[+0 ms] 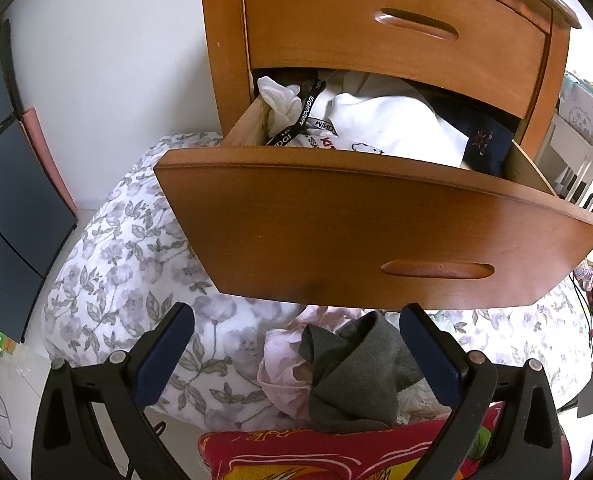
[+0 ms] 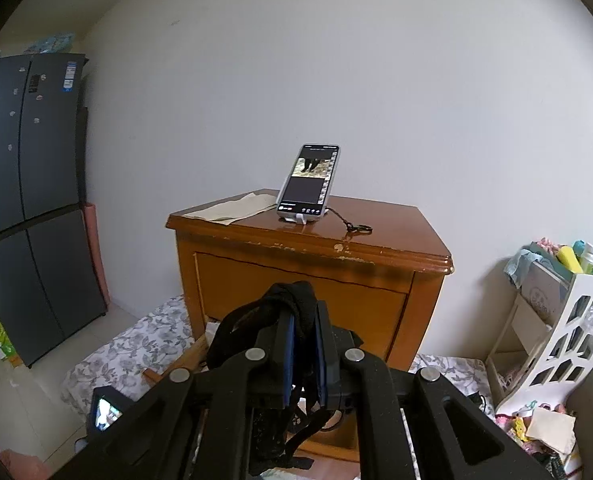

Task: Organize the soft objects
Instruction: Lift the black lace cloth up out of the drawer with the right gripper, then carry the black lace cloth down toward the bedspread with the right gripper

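**Black garment on its way to the open drawer**

The right tool [image 2: 304, 344] is clamping a black garment [image 2: 296, 304], its pads pressing together on the fabric while the loose ends are hanging below; what sort of garment it is I cannot tell, since the bunching is hiding its shape. It is pointing at the nightstand [image 2: 308, 268]. The left tool [image 1: 296, 344] is standing apart and empty, hovering over a grey cloth [image 1: 352, 368] and a pink cloth [image 1: 280, 364] lying on the bed [image 1: 136, 256] below the drawer [image 1: 376, 220]. The drawer is standing open, already holding white and dark clothes [image 1: 384, 124].

The step in hand looks like carrying the garment for stowing. Next, it is calling for lowering the garment over the drawer's opening and releasing it clear of the front panel.
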`<action>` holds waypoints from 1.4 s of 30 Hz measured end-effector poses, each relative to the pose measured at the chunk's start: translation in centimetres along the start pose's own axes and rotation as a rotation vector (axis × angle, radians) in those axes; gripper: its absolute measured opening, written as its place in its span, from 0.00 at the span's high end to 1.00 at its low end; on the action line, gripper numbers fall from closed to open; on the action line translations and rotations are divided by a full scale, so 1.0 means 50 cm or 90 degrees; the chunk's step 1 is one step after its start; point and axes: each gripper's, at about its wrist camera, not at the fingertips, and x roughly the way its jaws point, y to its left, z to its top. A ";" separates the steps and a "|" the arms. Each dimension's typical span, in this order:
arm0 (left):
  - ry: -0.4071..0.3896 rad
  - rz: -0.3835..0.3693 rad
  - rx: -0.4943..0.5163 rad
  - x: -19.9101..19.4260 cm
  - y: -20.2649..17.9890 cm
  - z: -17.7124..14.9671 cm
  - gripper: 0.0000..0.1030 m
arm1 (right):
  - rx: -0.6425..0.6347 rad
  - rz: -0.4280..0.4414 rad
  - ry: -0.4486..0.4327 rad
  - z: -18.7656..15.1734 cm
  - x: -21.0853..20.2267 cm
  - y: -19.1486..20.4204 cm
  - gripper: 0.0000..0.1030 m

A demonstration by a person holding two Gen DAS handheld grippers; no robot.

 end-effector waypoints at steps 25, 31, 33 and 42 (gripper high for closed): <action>-0.007 0.009 -0.003 -0.005 0.001 -0.002 0.01 | 0.020 0.058 0.242 -0.200 0.102 0.052 0.89; -0.005 0.007 -0.004 -0.005 0.001 -0.002 0.01 | 0.046 0.059 0.326 -0.287 0.189 0.067 0.89; -0.004 0.006 -0.005 -0.004 0.002 -0.002 0.01 | 0.054 0.050 0.337 -0.307 0.207 0.068 0.89; -0.002 0.004 -0.007 -0.002 0.003 -0.004 0.01 | 0.068 0.034 0.378 -0.366 0.271 0.087 0.89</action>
